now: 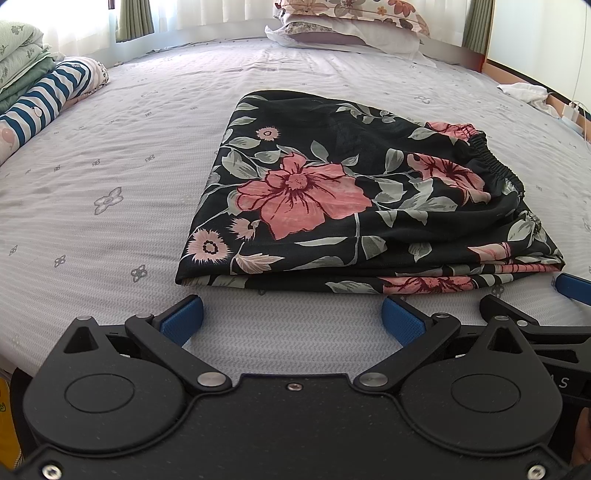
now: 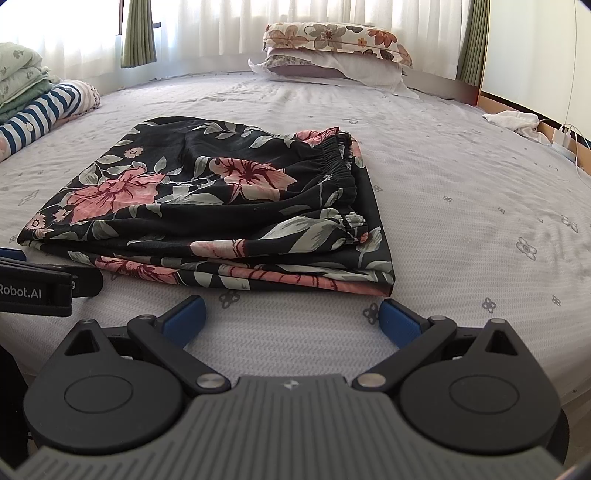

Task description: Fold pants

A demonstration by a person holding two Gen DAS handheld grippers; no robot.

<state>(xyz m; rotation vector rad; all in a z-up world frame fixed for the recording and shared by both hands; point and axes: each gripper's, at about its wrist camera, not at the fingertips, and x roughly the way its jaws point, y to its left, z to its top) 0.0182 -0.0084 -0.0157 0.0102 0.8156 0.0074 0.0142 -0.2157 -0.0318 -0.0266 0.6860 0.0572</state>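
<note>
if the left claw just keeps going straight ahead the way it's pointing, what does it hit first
Most likely the pants. The left claw is open, low over the bed, with the pants' near folded edge right in front of it. Only bare sheet lies between, though how much is hard to judge.

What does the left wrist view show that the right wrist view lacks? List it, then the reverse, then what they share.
Left wrist only: the right tool's blue finger at the right edge, and the left tool open.

Right wrist only: the left tool's body lettered "Robot.AI" at the left edge, and the right tool open.

Both: folded floral pants on the bed, stacked pillows, striped bedding, curtains.
</note>
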